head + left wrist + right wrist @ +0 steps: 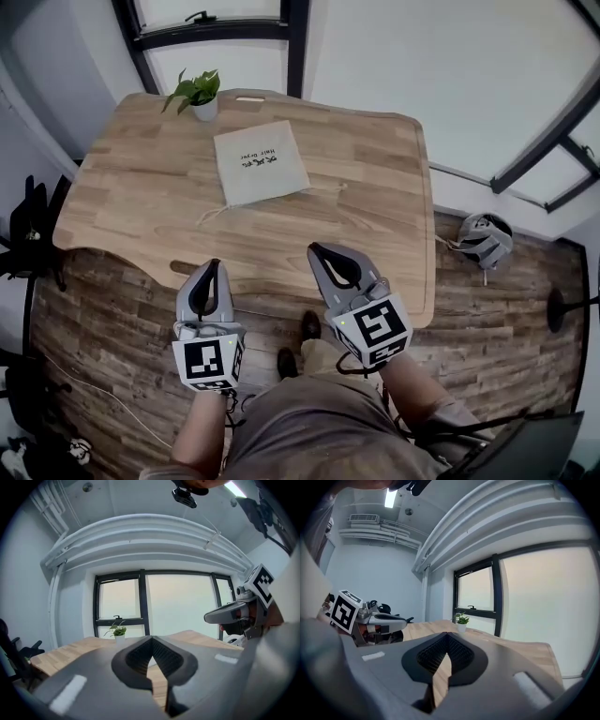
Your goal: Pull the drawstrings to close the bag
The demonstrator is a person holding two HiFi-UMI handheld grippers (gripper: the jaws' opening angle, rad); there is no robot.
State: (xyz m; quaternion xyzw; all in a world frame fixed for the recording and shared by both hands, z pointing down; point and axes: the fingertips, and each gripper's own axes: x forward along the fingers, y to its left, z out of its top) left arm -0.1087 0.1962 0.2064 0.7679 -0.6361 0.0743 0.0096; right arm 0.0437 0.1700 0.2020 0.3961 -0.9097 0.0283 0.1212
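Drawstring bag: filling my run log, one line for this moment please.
bag: flat on table, untouched | left hand-held gripper: shut, empty | right hand-held gripper: shut, empty

The print on the bag (259, 161) is too small to be read in the head view, and the thin drawstrings (215, 213) cannot be traced to their ends on the table (131, 187). In the gripper views much of the table is covered by the left gripper (151, 640) and the right gripper (447, 635), and the bag cannot be made out. The person's forearms (202, 431) are cut off by the lower edge. A grey object (486, 236) on the floor (112, 309) cannot be identified.
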